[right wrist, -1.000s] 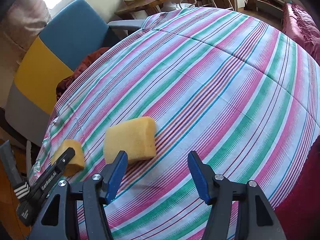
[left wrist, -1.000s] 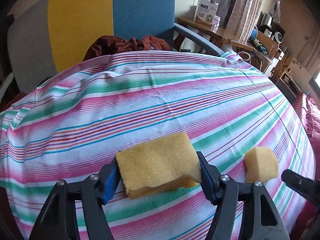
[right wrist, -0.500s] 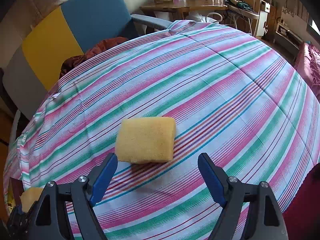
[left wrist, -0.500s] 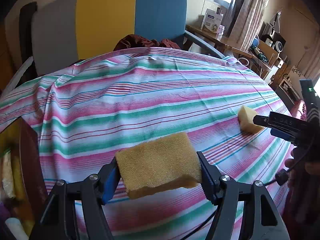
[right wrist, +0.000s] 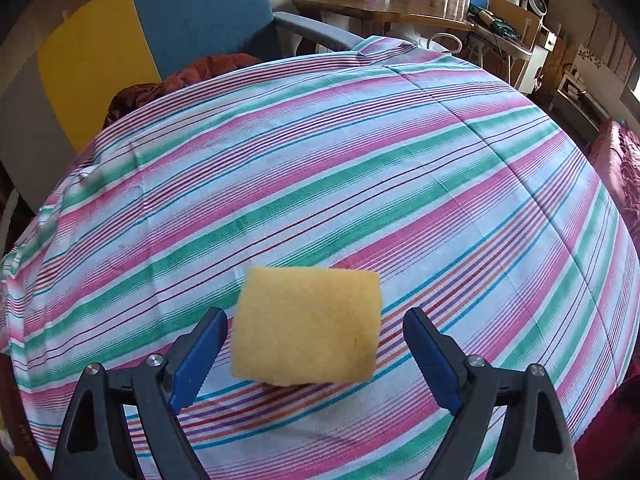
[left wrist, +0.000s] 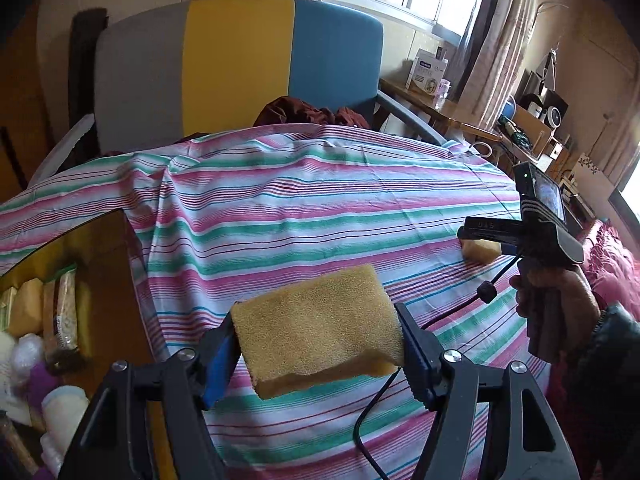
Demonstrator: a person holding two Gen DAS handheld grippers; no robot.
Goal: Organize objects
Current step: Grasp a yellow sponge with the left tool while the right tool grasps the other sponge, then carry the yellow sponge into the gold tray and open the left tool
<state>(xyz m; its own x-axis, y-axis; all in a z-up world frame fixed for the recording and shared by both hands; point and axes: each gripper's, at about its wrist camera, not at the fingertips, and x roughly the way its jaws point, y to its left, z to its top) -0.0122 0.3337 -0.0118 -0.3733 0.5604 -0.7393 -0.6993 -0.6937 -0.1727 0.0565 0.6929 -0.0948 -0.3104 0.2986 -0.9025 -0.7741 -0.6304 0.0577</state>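
Observation:
My left gripper (left wrist: 318, 350) is shut on a yellow sponge (left wrist: 316, 326) and holds it in the air above the striped tablecloth (left wrist: 320, 208), near the table's left edge. A second yellow sponge (right wrist: 308, 330) lies flat on the cloth. My right gripper (right wrist: 314, 354) is open, with one blue pad on each side of this sponge and a gap on both sides. In the left wrist view the second sponge (left wrist: 480, 249) shows at the right, partly hidden by the right gripper's body (left wrist: 520, 232).
An open wooden box (left wrist: 100, 280) with packets and soft items stands left of the table. A grey, yellow and blue chair (left wrist: 240, 64) with a dark red cloth (left wrist: 312, 112) stands behind the table. A cluttered side table (right wrist: 380, 4) is at the back right.
My left gripper has lifted its sponge and pulled back to the left; the box has come into view. My right gripper has closed in on the second sponge, which now sits between its open pads.

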